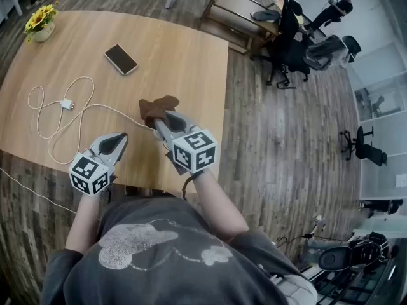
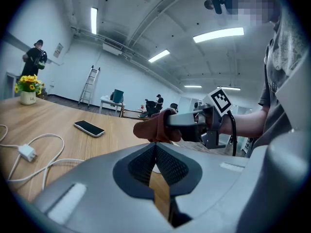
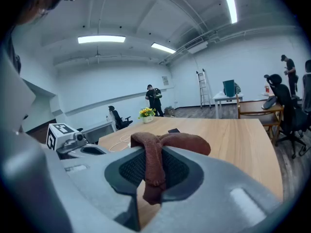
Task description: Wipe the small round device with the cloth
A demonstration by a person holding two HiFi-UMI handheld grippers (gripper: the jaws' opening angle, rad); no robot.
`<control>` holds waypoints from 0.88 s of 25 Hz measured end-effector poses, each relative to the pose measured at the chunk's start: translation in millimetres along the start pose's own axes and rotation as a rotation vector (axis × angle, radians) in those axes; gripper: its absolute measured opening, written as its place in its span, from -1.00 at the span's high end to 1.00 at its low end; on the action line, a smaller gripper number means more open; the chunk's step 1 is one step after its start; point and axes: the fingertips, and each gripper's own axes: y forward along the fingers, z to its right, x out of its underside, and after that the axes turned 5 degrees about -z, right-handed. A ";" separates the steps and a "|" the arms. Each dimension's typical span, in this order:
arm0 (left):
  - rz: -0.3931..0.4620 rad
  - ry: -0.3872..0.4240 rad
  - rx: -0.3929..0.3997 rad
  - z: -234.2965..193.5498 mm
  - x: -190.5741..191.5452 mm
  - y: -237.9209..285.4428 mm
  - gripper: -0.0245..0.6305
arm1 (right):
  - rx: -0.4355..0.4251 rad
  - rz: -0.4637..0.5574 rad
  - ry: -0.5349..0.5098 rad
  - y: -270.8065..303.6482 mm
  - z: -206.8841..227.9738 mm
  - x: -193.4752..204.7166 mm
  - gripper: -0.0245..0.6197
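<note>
A brown cloth [image 1: 158, 107] hangs bunched from my right gripper [image 1: 160, 122], whose jaws are shut on it over the wooden table [image 1: 184, 62]. In the right gripper view the cloth [image 3: 165, 142] drapes down between the pads. My left gripper [image 1: 119, 138] sits just left of it near the table's front edge, jaws shut with nothing in them. From the left gripper view the cloth [image 2: 153, 127] and the right gripper [image 2: 189, 125] are straight ahead. A white cable [image 1: 95, 107] runs under the right gripper's tip. The small round device is hidden.
A white plug [image 1: 66, 104] lies on the looped cable at the left. A black phone [image 1: 121, 59] lies further back, and a pot of yellow flowers [image 1: 40, 23] stands at the far left corner. Office chairs [image 1: 292, 37] stand on the floor beyond the table's right edge.
</note>
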 end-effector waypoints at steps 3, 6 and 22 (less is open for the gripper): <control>-0.001 -0.008 -0.012 -3.6 5.1 -7.7 0.86 | 0.000 -0.038 -0.004 10.9 -8.9 18.1 0.74; -0.002 -0.021 -0.023 -6.3 10.1 -14.6 0.87 | 0.003 -0.066 -0.003 17.2 -15.9 32.6 0.74; -0.034 -0.050 0.008 -17.2 26.9 -19.7 0.87 | 0.006 -0.204 0.071 42.0 -36.2 105.1 0.74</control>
